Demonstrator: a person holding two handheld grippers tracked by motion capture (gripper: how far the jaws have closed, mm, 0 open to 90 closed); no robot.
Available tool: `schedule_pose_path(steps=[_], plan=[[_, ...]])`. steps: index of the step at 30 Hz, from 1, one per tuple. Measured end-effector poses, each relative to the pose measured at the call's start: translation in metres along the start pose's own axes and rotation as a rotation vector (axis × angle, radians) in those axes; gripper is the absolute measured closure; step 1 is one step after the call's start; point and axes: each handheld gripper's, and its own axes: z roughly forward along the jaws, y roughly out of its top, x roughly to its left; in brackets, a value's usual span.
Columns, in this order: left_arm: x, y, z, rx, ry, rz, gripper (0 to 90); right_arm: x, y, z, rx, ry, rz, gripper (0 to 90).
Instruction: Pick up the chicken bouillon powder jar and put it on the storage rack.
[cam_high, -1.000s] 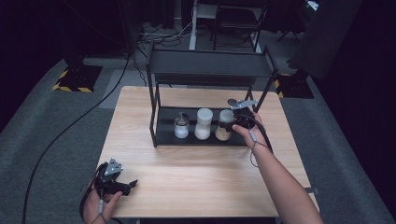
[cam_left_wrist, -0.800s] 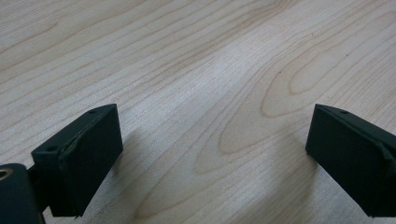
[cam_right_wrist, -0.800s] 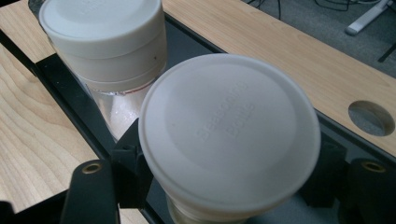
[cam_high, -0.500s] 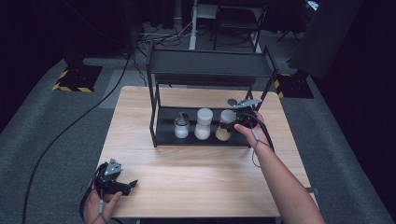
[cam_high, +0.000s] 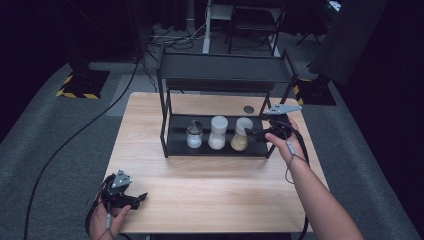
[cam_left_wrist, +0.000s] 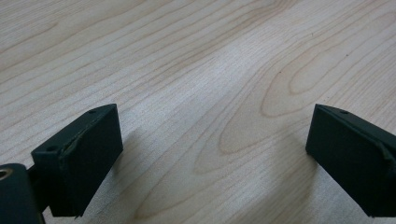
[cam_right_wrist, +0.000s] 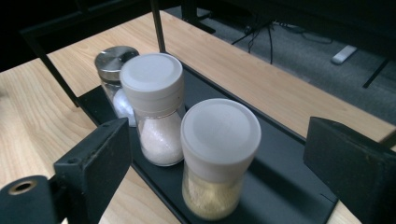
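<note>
The right gripper (cam_high: 256, 134) has just let its jaws open and drawn back from the yellow-filled jar (cam_high: 241, 134); nothing sits between them now. That jar stands rightmost on the rack's lower shelf (cam_high: 175, 145), beside the white-lidded jar (cam_high: 217, 132), so placement looks complete. The left gripper (cam_high: 136, 198) rests open and empty, well in front of the rack.

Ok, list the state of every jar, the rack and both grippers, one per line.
Yellow-spice jar: upright on the rack's lower shelf, white cap on, not gripped.
White-capped middle jar: upright, capped.
Metal-lidded jar: upright, lidded.
Rack: top shelf bare.
Right gripper: open, jaws just opened, beside the yellow-spice jar.
Left gripper: open, over the table.
</note>
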Motion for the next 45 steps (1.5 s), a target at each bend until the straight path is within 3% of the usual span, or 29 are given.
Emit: schedule_pose_path(steps=[8, 15, 23, 35, 45], plan=[[0.000, 0.000, 0.000, 0.001, 0.002, -0.002, 3.2, 0.010, -0.009, -0.039, -0.022, -0.002, -0.016, 7.2], [0.000, 0.000, 0.000, 0.001, 0.003, -0.003, 3.2, 0.022, -0.014, -0.074, -0.037, -0.017, -0.060, 7.2], [-0.001, 0.000, 0.000, 0.001, 0.004, -0.003, 3.2, 0.032, -0.029, -0.099, -0.057, -0.023, -0.072, 6.9], [-0.001, 0.000, 0.000, 0.000, 0.004, -0.004, 3.2, 0.040, -0.052, -0.111, -0.048, -0.036, -0.071, 5.7], [-0.001, 0.000, 0.000, 0.000, 0.004, -0.004, 3.2, 0.037, -0.081, -0.101, -0.036, -0.025, -0.037, 5.2]])
